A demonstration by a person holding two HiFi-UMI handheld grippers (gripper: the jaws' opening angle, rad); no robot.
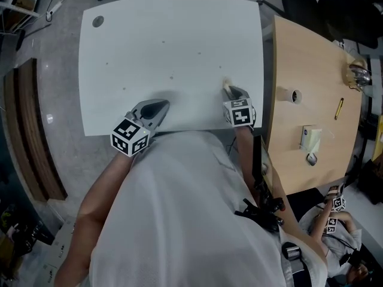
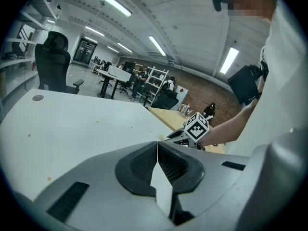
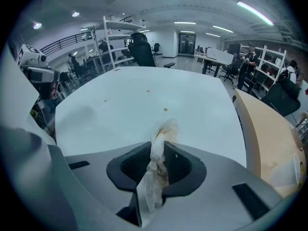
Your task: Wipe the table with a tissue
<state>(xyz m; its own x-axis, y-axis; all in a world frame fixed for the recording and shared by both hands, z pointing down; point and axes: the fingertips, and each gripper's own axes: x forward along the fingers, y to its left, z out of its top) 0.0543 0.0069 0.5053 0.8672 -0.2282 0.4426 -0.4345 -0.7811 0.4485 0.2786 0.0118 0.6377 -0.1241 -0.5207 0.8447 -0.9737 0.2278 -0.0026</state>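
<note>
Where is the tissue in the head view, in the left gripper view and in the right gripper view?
Head view: the tissue is right of centre, at the tip of the right gripper.
Left gripper view: too small to tell; only the right gripper shows, at centre right.
Right gripper view: bottom centre, stained and pinched between the jaws.
Shared landmark: the white table.

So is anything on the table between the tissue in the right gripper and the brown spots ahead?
Nothing visible. The tissue, clamped in the jaws of the right gripper, faces bare white table up to the nearest brown spot. The left gripper, jaws together and empty, sits off to the side at the near edge.
</note>
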